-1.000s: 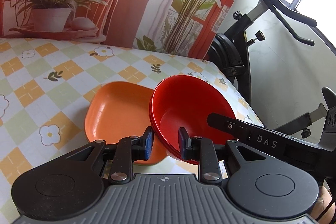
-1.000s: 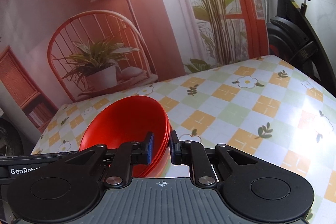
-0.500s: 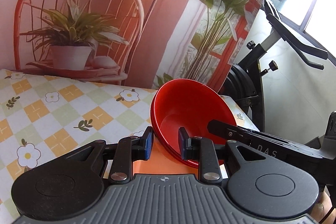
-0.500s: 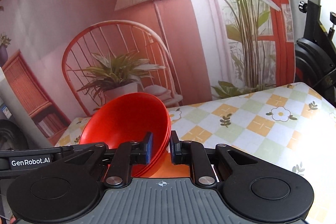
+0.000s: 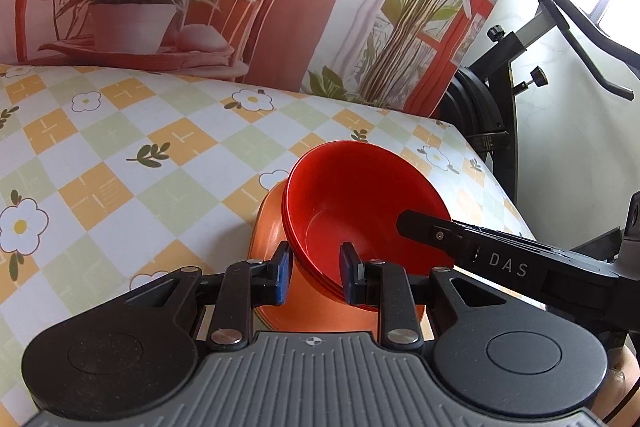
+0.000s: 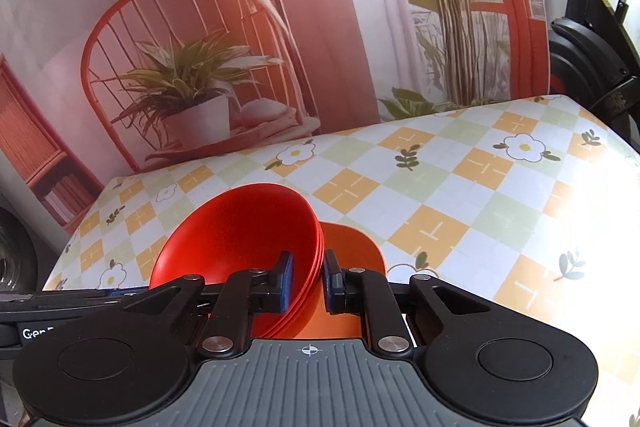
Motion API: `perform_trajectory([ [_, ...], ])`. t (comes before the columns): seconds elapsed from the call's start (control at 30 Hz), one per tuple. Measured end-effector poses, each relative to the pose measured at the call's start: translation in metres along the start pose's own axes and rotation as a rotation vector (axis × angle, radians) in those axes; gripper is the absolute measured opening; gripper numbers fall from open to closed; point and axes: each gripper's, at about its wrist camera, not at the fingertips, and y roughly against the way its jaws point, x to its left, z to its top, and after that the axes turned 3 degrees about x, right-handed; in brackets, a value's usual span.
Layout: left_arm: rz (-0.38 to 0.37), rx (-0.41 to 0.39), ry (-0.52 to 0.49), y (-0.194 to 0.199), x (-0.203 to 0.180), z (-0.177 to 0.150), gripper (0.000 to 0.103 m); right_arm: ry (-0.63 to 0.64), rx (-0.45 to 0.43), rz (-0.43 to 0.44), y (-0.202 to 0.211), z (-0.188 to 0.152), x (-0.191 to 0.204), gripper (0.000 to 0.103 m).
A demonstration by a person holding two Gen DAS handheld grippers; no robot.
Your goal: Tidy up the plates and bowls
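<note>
Left wrist — nested red bowls (image 5: 360, 211) over orange plate (image 5: 268, 227)

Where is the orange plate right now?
In both wrist views the orange plate lies on the checked tablecloth, directly beneath the red bowls that both grippers hold.

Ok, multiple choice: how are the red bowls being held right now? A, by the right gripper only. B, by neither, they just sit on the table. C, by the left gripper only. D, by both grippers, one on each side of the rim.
D: the left gripper has its jaws shut on one side of the red bowls' stacked rims, and the right gripper clamps the opposite side, above the orange plate.
</note>
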Motion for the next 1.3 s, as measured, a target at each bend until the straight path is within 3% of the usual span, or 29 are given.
perform_trajectory([
  [0.47,0.024,0.043,-0.014,-0.015,0.001,-0.011,0.027,0.002,0.033,-0.009,-0.008,-0.015,-0.003,0.015],
  [1.07,0.056,0.032,-0.065,-0.016,-0.003,-0.017,0.028,0.051,0.023,-0.036,-0.011,-0.021,0.0,0.017],
  [1.13,0.064,0.028,-0.085,-0.014,-0.005,-0.017,0.031,0.058,0.018,-0.043,-0.01,-0.019,0.002,0.021],
  [1.3,0.079,0.001,-0.093,-0.005,-0.005,-0.013,0.051,0.068,0.003,-0.048,-0.003,-0.015,0.003,0.026],
])
